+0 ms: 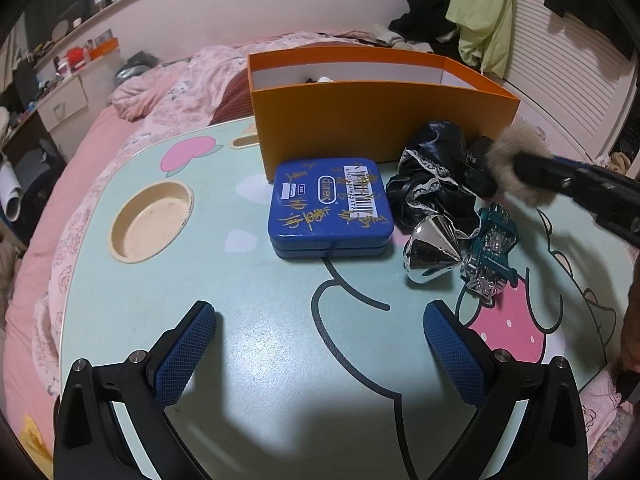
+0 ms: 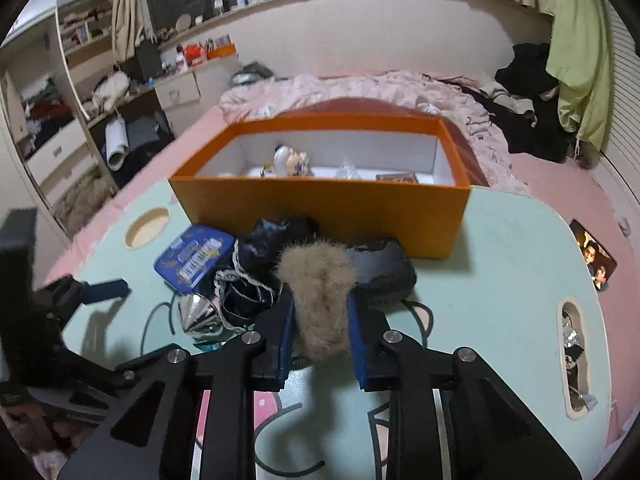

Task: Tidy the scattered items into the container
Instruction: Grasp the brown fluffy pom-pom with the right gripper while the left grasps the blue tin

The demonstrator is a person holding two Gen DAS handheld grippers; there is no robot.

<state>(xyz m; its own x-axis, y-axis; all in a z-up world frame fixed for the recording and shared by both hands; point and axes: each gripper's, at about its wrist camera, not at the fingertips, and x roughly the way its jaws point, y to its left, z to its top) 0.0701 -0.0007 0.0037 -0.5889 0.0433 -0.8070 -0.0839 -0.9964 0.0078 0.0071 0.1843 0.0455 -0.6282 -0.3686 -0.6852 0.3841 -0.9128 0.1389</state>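
Note:
My right gripper is shut on a beige fur pompom, held a little above the table in front of the orange box; the same fur pompom shows in the left wrist view. On the table lie a blue tin, a black lace-trimmed garment, a chrome cone and a teal toy car. The orange box holds a small figure and other bits. My left gripper hangs open over the near table, apart from everything.
The mint cartoon-printed lap table stands on a pink bed and has a round cup recess at left and a slot with small items at right. A photo card lies at the right edge. A dark black object rests beside the garment.

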